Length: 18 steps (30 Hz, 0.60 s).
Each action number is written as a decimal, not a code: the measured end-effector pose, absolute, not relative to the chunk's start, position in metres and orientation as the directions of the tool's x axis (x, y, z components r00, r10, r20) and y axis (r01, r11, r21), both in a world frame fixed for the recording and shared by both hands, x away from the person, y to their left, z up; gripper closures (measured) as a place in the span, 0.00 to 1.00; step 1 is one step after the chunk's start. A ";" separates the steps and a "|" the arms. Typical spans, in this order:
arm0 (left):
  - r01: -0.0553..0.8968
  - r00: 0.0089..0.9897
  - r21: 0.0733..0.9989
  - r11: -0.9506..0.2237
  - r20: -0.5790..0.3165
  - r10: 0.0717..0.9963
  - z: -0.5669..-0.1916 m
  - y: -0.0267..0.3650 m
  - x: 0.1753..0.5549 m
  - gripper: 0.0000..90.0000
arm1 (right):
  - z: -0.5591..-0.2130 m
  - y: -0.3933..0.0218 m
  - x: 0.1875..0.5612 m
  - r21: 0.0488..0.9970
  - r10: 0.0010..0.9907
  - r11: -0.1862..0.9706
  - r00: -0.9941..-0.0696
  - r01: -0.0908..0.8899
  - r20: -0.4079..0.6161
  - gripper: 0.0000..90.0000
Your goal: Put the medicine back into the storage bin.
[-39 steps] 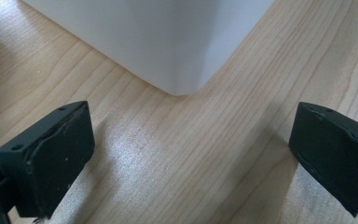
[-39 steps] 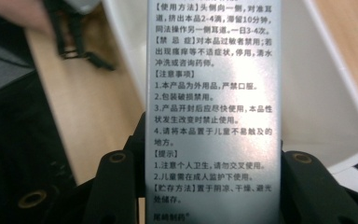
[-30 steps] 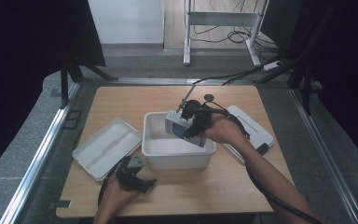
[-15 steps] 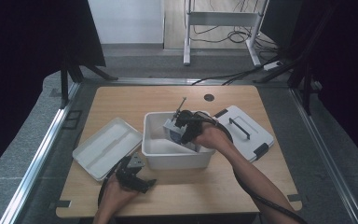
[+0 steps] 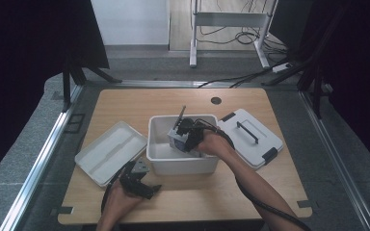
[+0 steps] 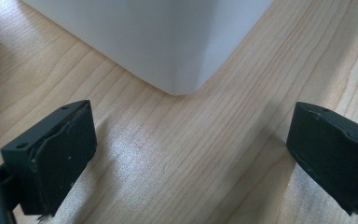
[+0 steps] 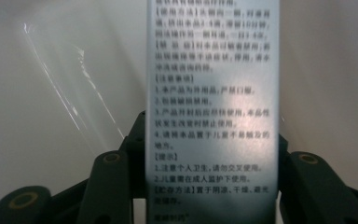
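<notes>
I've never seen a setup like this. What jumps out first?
A white tub sits mid-table with the right gripper reaching down into it, shut on a packet printed with small text. The left gripper rests open on the wood near the tub's front corner, between a tray at left and a lid at right.

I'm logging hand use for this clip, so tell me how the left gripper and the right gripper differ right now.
The left gripper rests low on the light wooden table in front of the white plastic bin, while the right gripper reaches down inside that bin. The left gripper's jaws stand wide apart around nothing; the right gripper's jaws are closed on a flat silver packet printed with black text. Both are black and hand-held.
</notes>
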<state>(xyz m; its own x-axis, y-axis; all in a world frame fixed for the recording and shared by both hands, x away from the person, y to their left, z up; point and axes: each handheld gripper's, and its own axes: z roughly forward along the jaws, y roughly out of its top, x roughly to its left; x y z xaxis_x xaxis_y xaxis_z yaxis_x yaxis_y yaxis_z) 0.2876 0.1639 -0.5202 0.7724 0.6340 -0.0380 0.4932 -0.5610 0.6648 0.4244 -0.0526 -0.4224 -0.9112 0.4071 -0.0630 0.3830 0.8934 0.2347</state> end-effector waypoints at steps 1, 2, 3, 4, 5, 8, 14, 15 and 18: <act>0.493 0.772 0.665 -0.561 -0.038 0.634 -0.520 0.164 0.288 0.02 | -0.421 -0.053 0.424 0.239 0.415 0.890 -0.907 0.389 -0.068 0.55; 0.493 0.772 0.665 -0.561 -0.038 0.634 -0.520 0.164 0.288 0.02 | -0.420 -0.053 0.424 0.248 0.418 0.887 -0.906 0.390 -0.069 0.55; 0.494 0.772 0.665 -0.560 -0.038 0.634 -0.520 0.164 0.288 0.02 | -0.418 -0.054 0.424 0.254 0.419 0.885 -0.906 0.391 -0.067 0.54; 0.493 0.772 0.665 -0.561 -0.038 0.634 -0.520 0.164 0.288 0.02 | -0.416 -0.055 0.424 0.262 0.418 0.883 -0.906 0.389 -0.068 0.54; 0.495 0.771 0.665 -0.559 -0.039 0.636 -0.520 0.164 0.287 0.02 | -0.414 -0.055 0.424 0.269 0.423 0.879 -0.904 0.393 -0.060 0.54; 0.495 0.771 0.665 -0.559 -0.039 0.636 -0.520 0.164 0.287 0.02 | -0.406 -0.058 0.422 0.286 0.425 0.874 -0.903 0.393 -0.058 0.52; 0.495 0.771 0.665 -0.560 -0.039 0.636 -0.520 0.164 0.287 0.02 | -0.389 -0.071 0.417 0.360 0.427 0.848 -0.904 0.389 -0.029 0.43; 0.495 0.771 0.665 -0.560 -0.039 0.636 -0.520 0.164 0.287 0.02 | -0.386 -0.073 0.416 0.375 0.428 0.842 -0.904 0.389 -0.023 0.40; 0.493 0.773 0.664 -0.562 -0.037 0.634 -0.520 0.164 0.288 0.02 | -0.378 -0.080 0.411 0.418 0.426 0.826 -0.905 0.379 -0.022 0.31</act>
<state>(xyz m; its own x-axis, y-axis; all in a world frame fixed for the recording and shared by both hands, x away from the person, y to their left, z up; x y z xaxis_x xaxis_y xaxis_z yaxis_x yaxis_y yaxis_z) 0.2876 0.1639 -0.5201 0.7727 0.6337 -0.0371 0.4930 -0.5622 0.6640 0.4113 -0.0803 -0.3775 -0.9045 0.4258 -0.0218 0.3786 0.8256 0.4185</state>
